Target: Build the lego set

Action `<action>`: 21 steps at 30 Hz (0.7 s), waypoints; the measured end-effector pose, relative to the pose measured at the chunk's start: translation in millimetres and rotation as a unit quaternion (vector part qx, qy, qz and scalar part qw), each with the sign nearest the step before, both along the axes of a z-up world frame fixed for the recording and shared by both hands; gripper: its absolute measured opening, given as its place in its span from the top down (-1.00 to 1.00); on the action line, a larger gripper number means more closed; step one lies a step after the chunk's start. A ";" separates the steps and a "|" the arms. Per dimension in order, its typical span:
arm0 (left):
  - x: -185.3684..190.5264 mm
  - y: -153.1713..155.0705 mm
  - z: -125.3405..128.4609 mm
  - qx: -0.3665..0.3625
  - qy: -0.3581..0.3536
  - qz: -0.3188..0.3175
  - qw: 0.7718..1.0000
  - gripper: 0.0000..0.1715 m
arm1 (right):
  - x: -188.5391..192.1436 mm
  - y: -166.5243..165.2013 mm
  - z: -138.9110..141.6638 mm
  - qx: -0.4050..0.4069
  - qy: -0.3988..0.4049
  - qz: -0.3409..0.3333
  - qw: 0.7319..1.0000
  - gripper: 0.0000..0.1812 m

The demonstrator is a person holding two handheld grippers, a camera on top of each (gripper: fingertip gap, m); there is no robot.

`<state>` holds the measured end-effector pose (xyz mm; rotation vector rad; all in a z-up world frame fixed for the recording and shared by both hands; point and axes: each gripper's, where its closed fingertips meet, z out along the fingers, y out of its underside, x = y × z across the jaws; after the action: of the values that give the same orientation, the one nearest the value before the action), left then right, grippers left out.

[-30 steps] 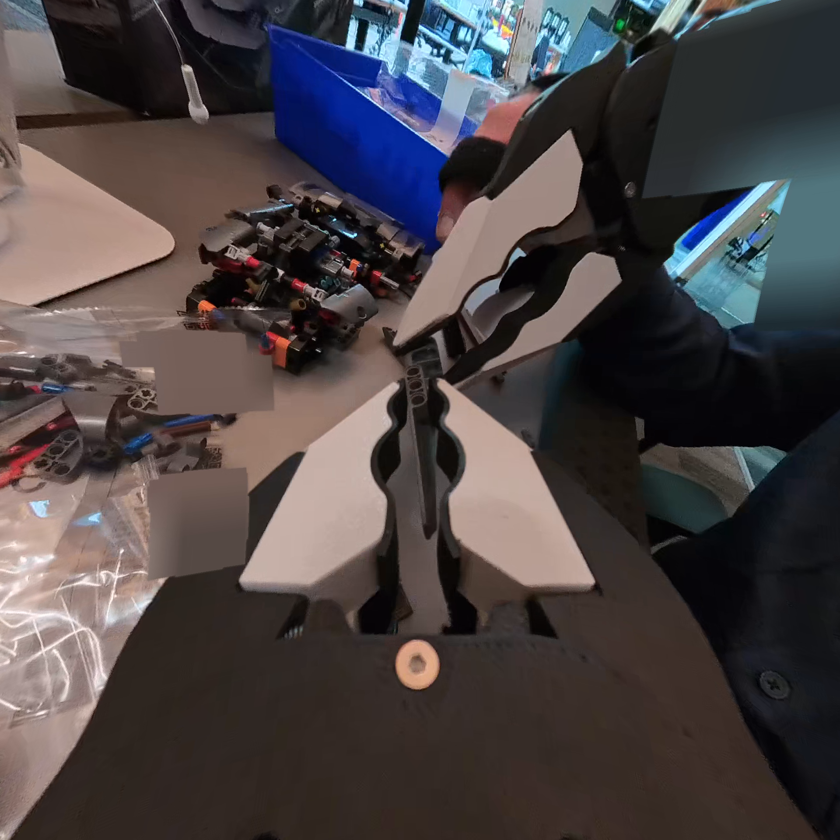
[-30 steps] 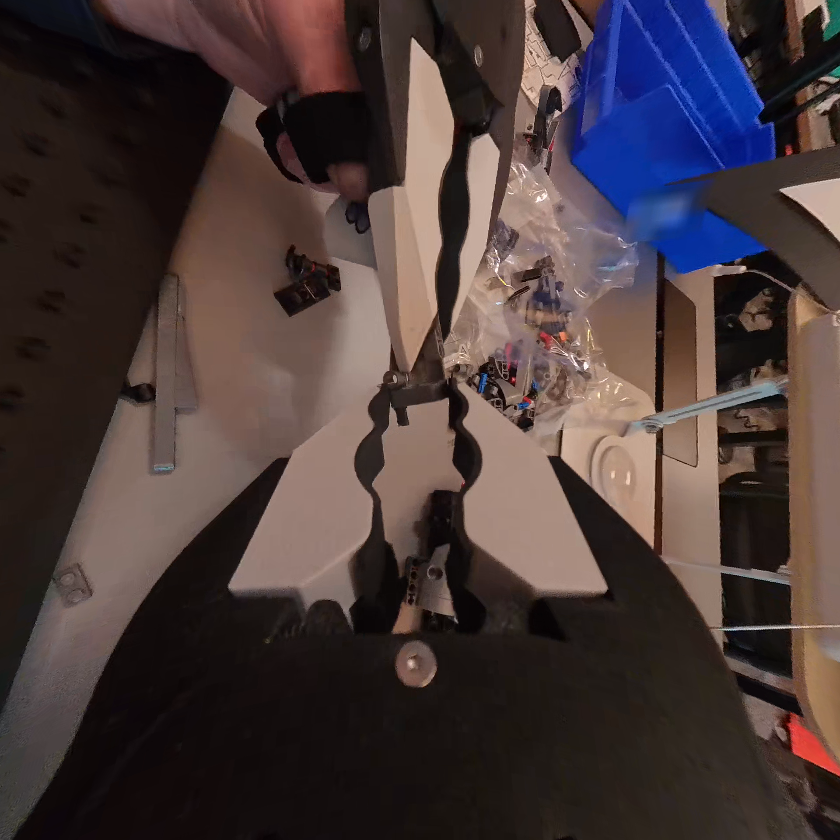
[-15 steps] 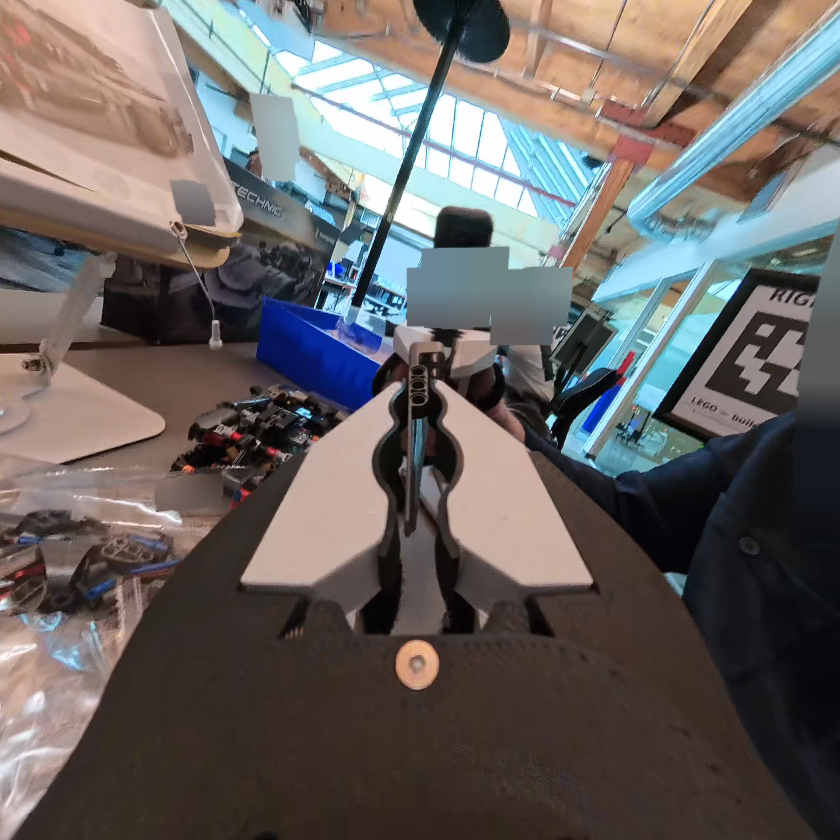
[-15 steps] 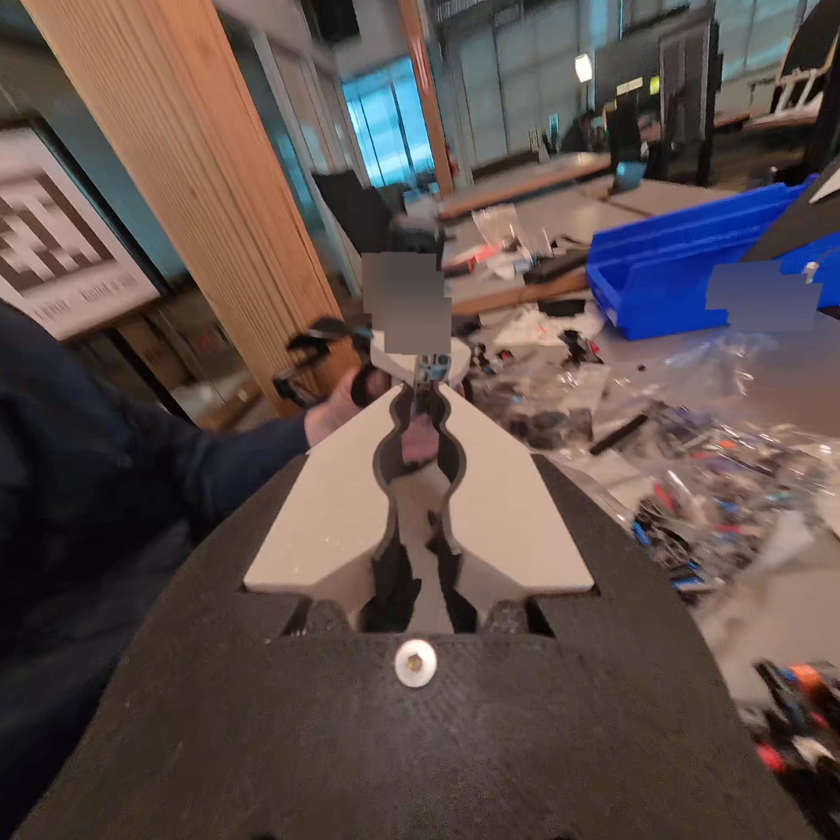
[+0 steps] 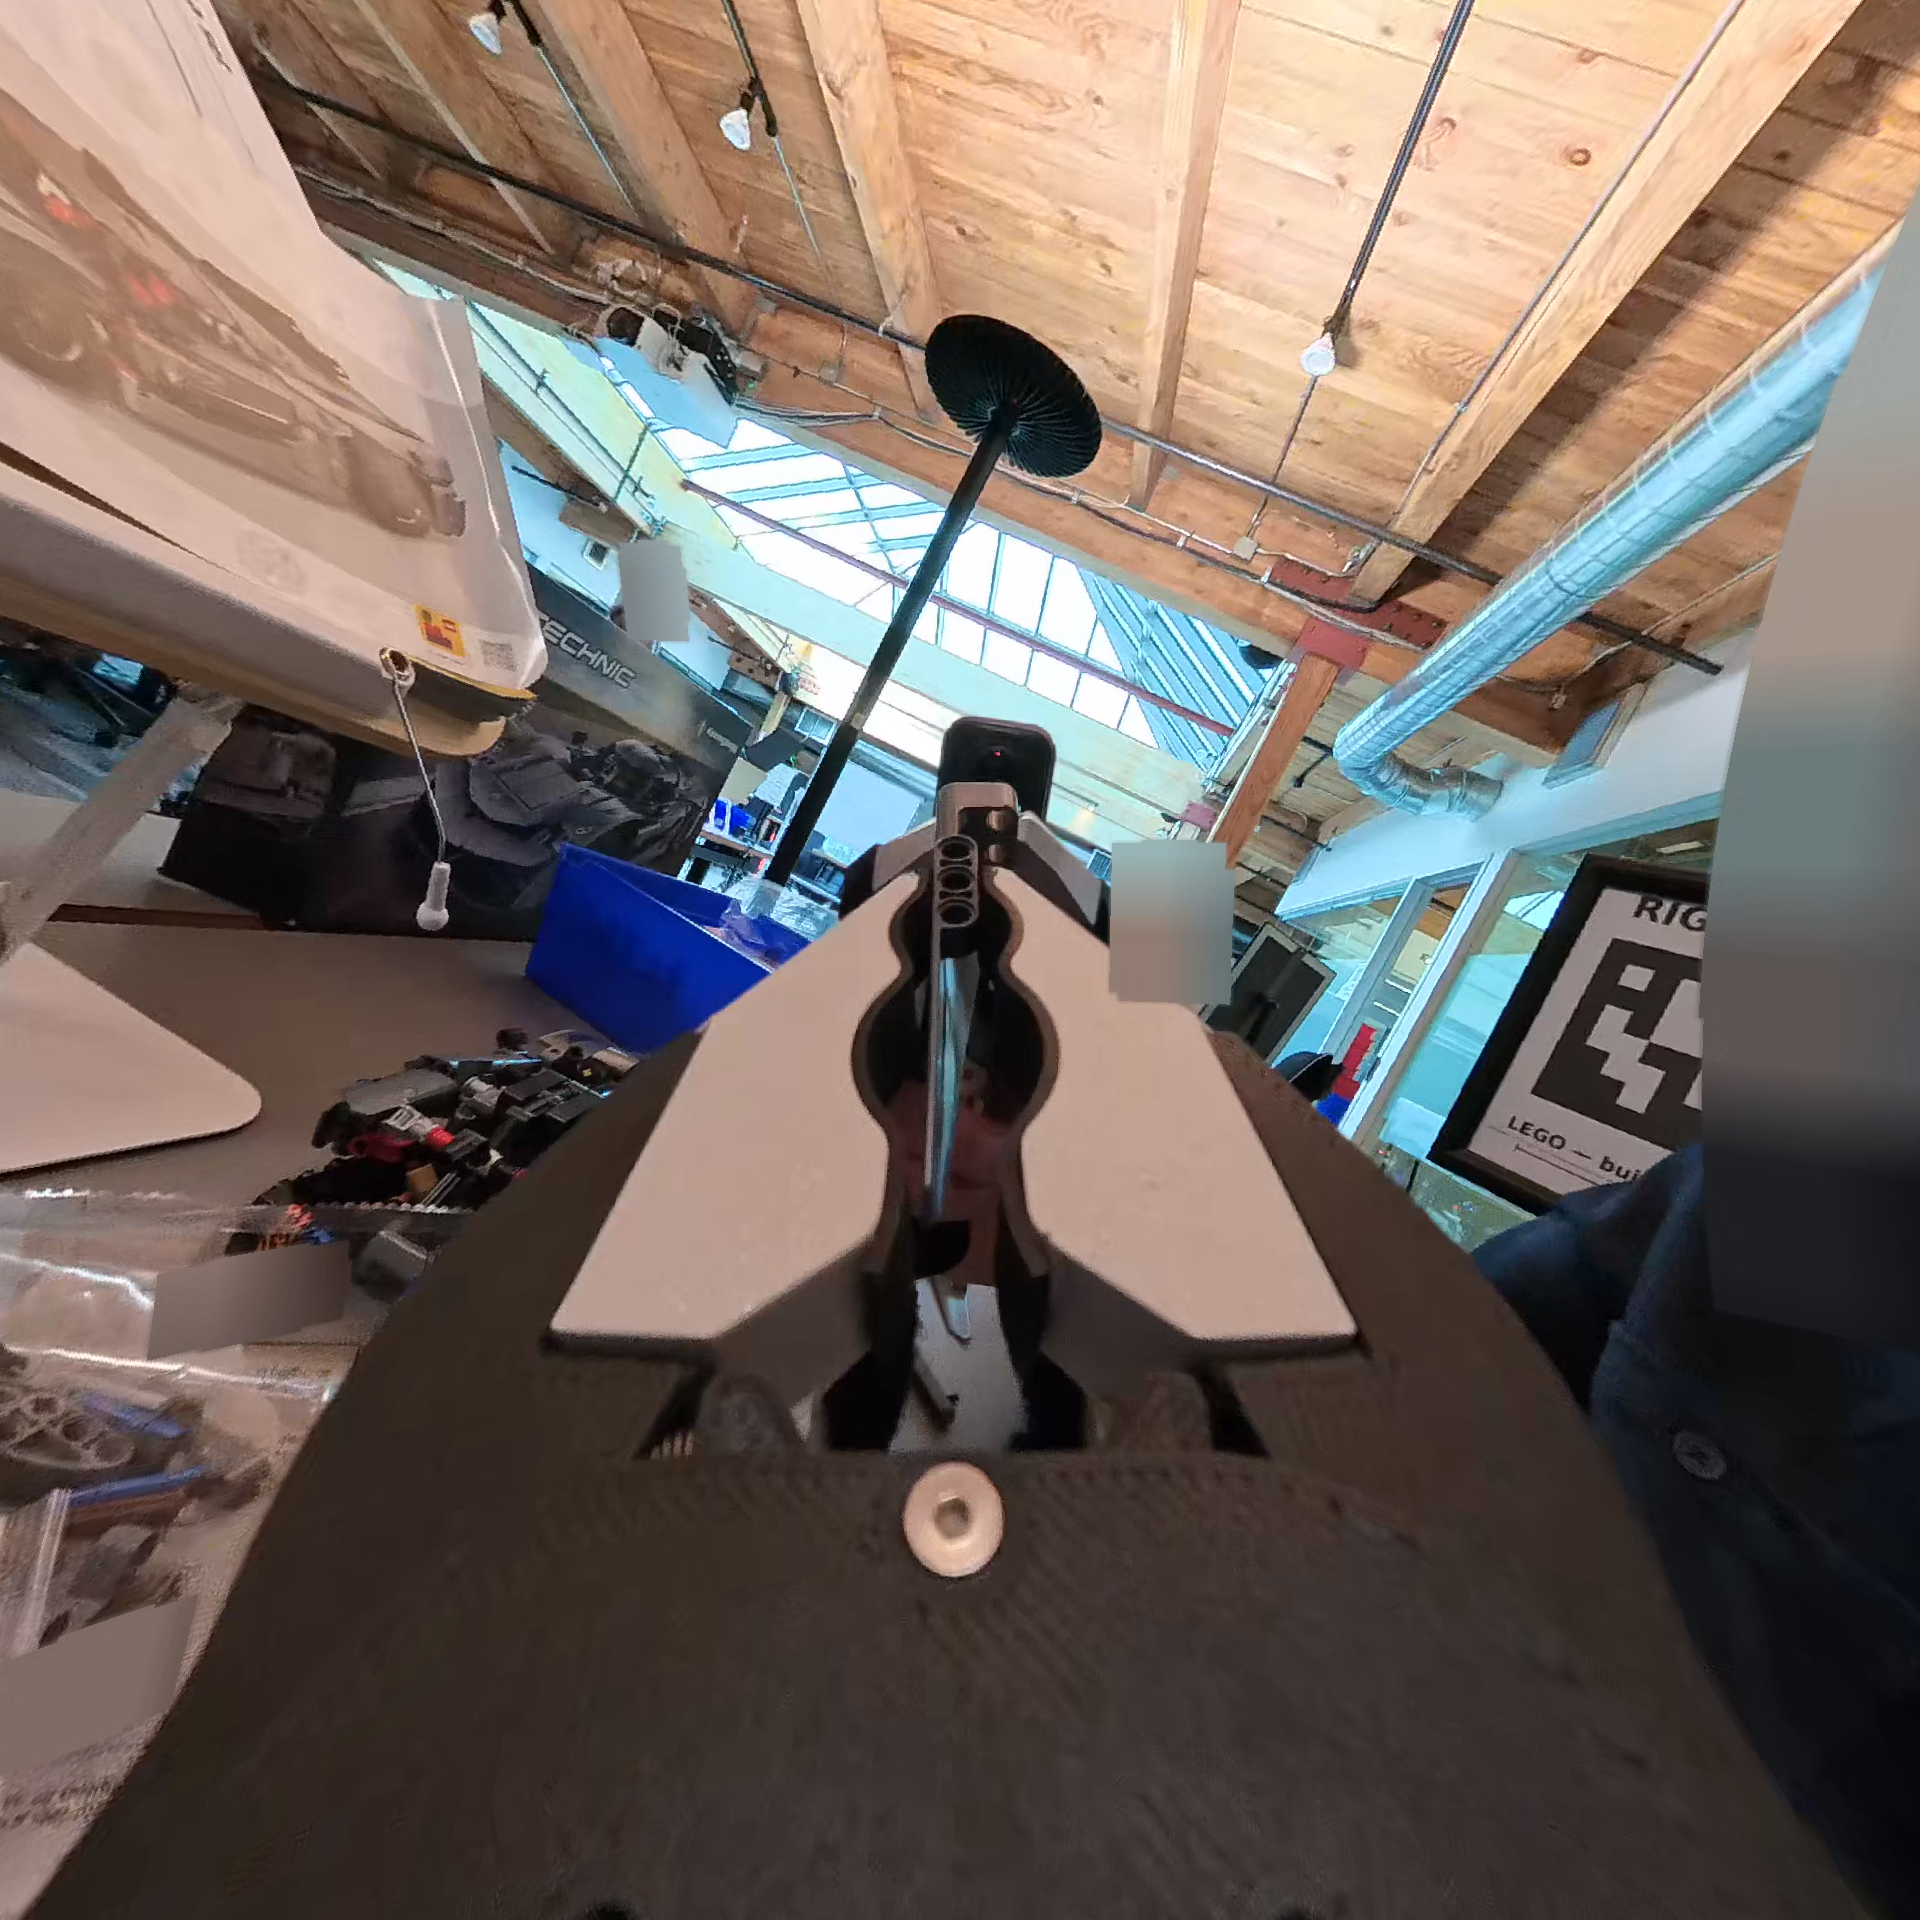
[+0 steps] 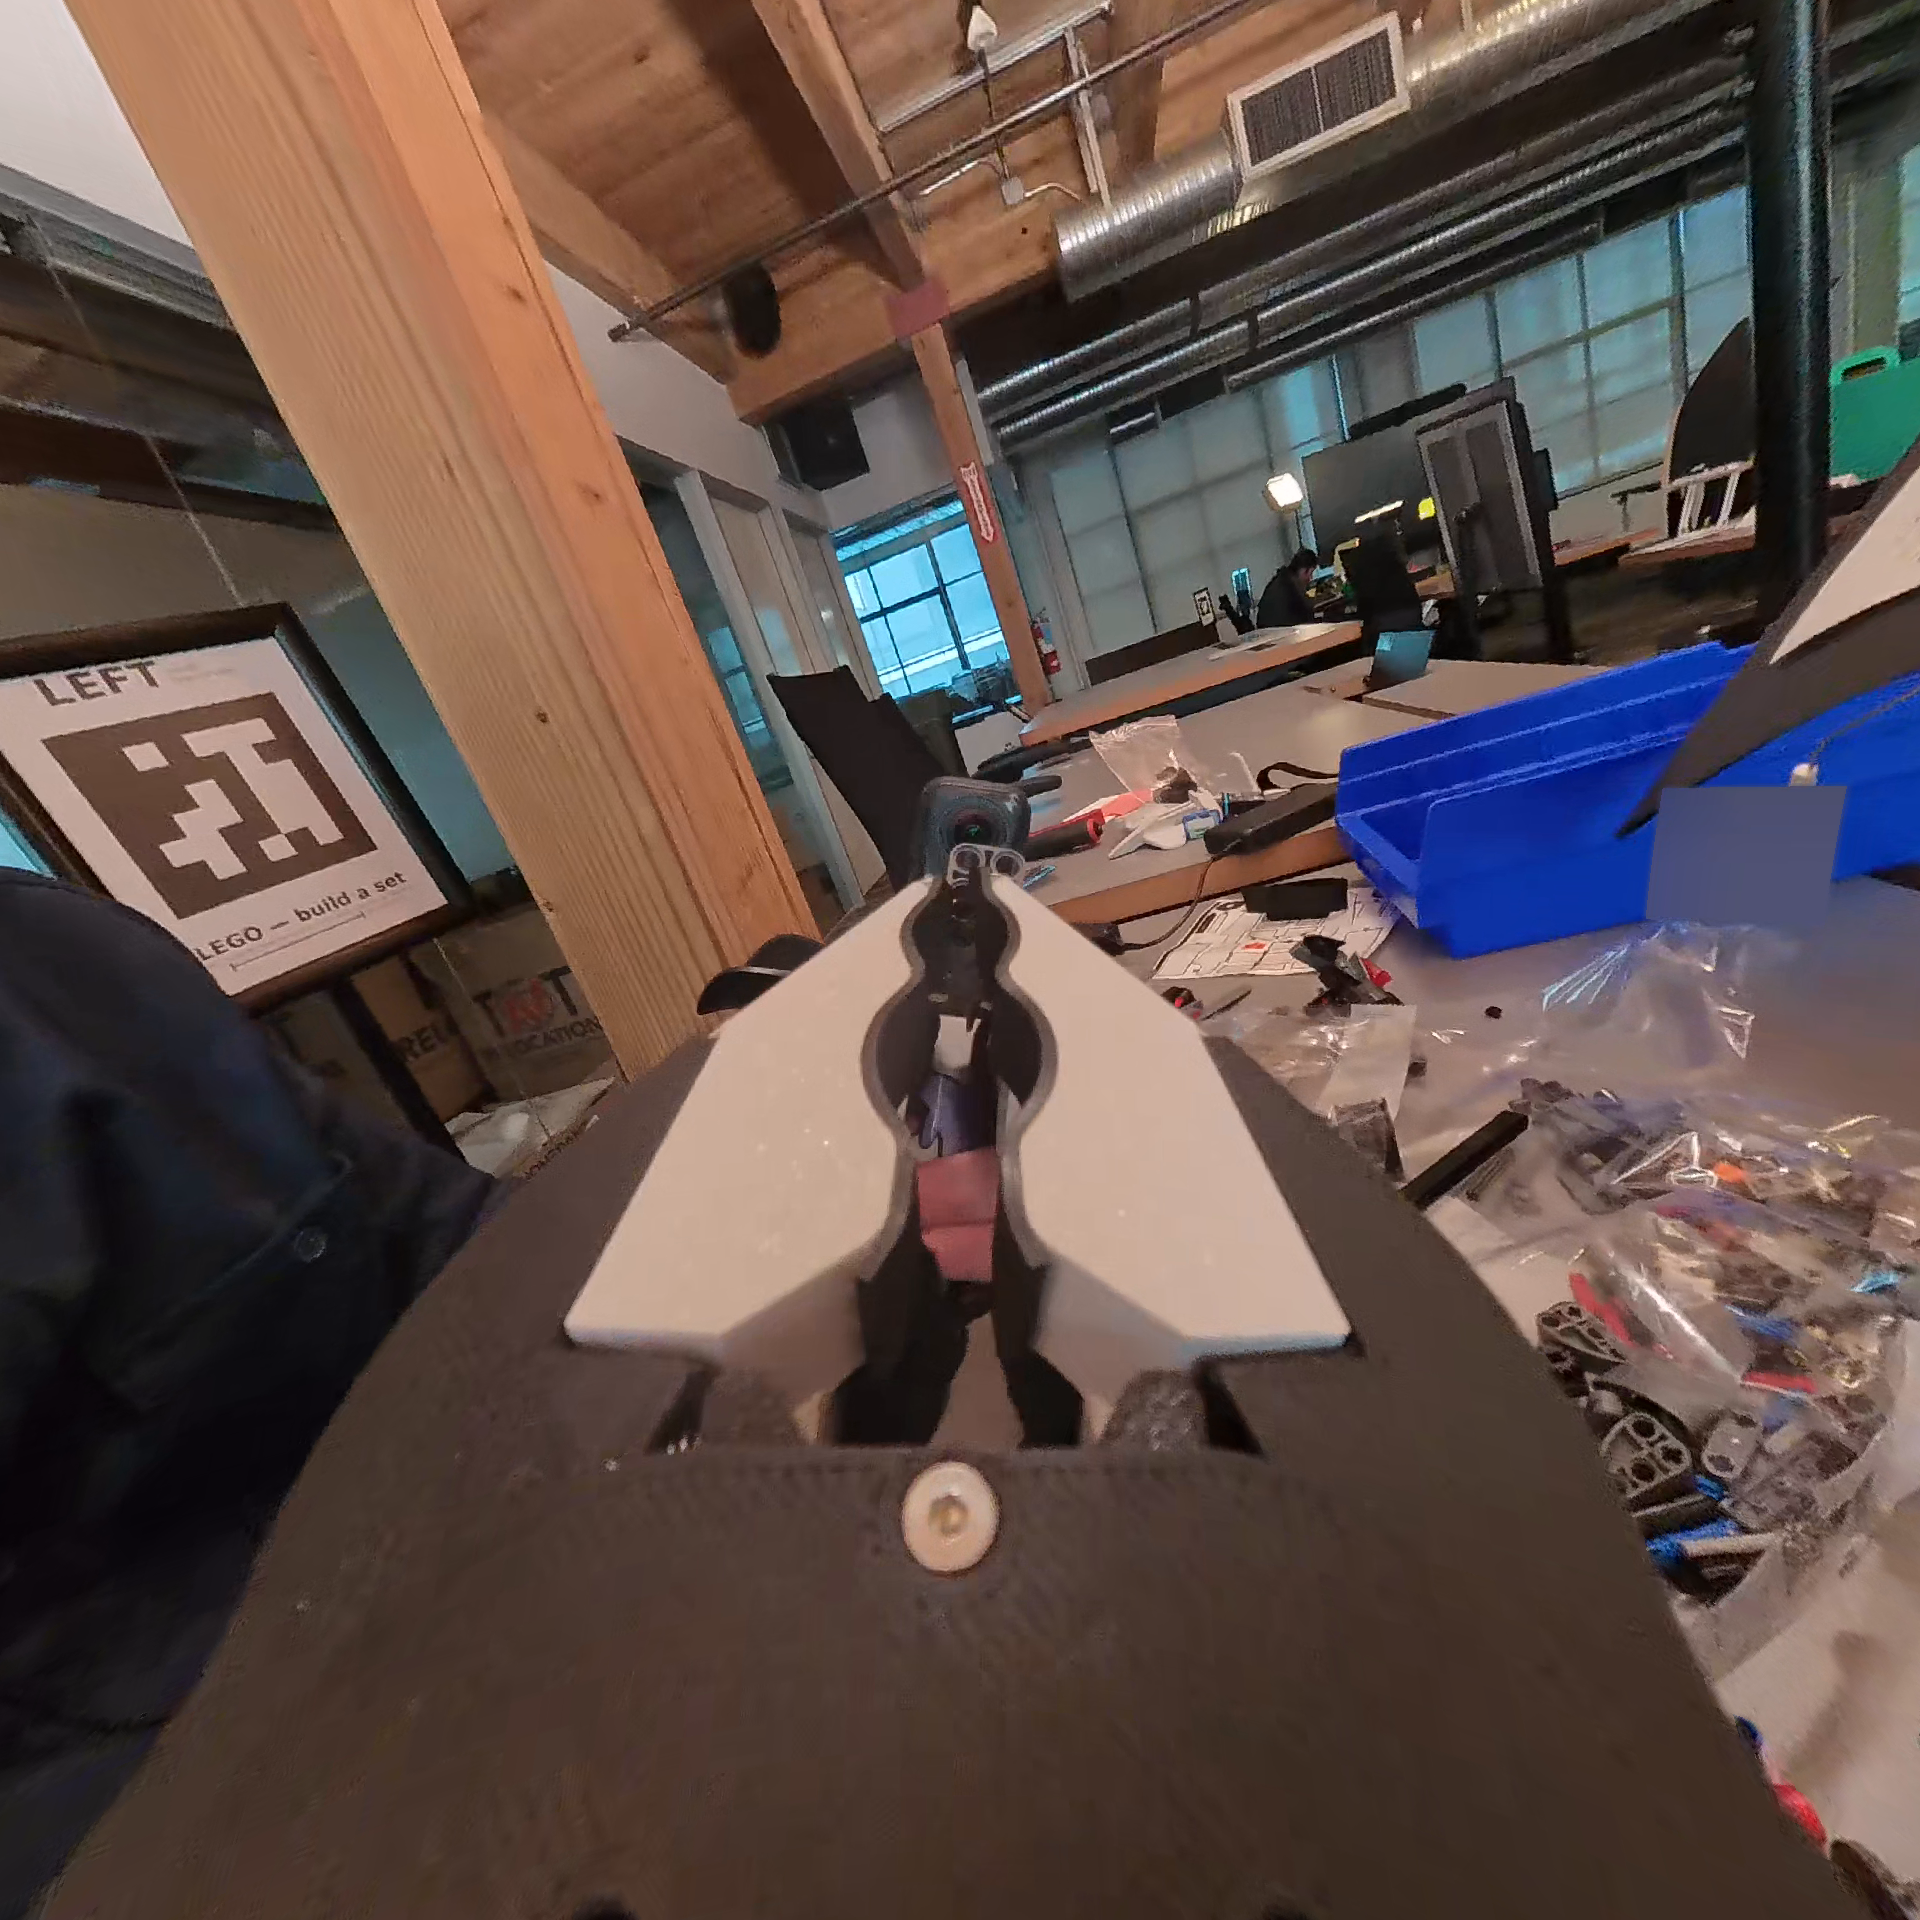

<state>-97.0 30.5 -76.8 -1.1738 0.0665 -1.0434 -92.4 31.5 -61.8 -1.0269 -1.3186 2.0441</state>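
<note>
The left gripper (image 5: pixel 956 883), matte white wedge fingers, is clamped on a grey holed Technic beam (image 5: pixel 958 878) held in the air. The right gripper (image 6: pixel 971 883) pinches the same beam's (image 6: pixel 985 860) far end. Below lie crinkled clear parts bags (image 6: pixel 1714 1195) and a glossy blue bin (image 6: pixel 1507 821).

Writing is borne by a framed marker sign (image 5: pixel 1621 1039) in the left wrist view, another framed marker sign (image 6: pixel 218 800) in the right, a dark set box (image 5: pixel 592 665), an instruction booklet (image 5: pixel 260 416), cardboard boxes (image 6: pixel 520 1023) and a printed sheet (image 6: pixel 1268 940), and is not reproduced here.
</note>
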 end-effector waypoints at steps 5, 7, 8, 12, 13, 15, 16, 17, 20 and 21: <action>7.3 -4.0 7.8 0.023 -0.003 -0.018 1.000 0.86 | 3.6 -3.8 2.6 -0.020 0.000 0.030 0.999 1.00; 15.3 -2.1 6.0 0.017 0.014 -0.021 1.000 0.88 | 3.4 -5.5 2.7 -0.025 -0.002 0.033 0.999 0.99; 16.4 -1.8 5.6 0.015 0.020 -0.019 0.999 0.89 | 3.7 -5.2 3.1 -0.024 -0.002 0.031 0.999 1.00; 17.7 -3.4 2.1 0.007 0.051 -0.007 0.999 0.91 | 8.6 -0.7 14.4 -0.020 0.015 0.007 1.000 1.00; 15.9 -4.7 0.9 0.003 0.054 -0.004 0.999 0.91 | 13.6 7.6 22.7 -0.028 0.027 -0.006 0.999 1.00; 6.6 -7.6 0.8 0.003 0.033 -0.001 0.999 0.92 | 18.1 22.6 22.4 -0.020 0.020 -0.026 0.999 1.00; 7.9 -8.8 1.7 0.004 0.021 -0.018 1.000 0.91 | 19.6 21.4 20.0 -0.026 0.013 -0.014 0.999 1.00; 10.8 -7.8 1.9 0.003 0.019 -0.028 0.999 0.91 | 18.5 17.0 16.1 -0.021 0.003 -0.008 1.000 1.00; 14.2 -5.1 2.4 0.009 0.043 -0.012 0.999 0.91 | 8.0 0.1 4.7 0.016 -0.023 -0.008 1.000 0.98; 14.7 -4.5 2.5 0.014 0.063 0.008 0.998 0.91 | 4.7 -3.5 1.5 0.020 -0.031 -0.008 0.999 0.92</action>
<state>-82.3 26.0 -74.3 -1.2123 0.1699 -0.9507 -87.7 28.0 -60.3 -1.0884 -1.3733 1.9809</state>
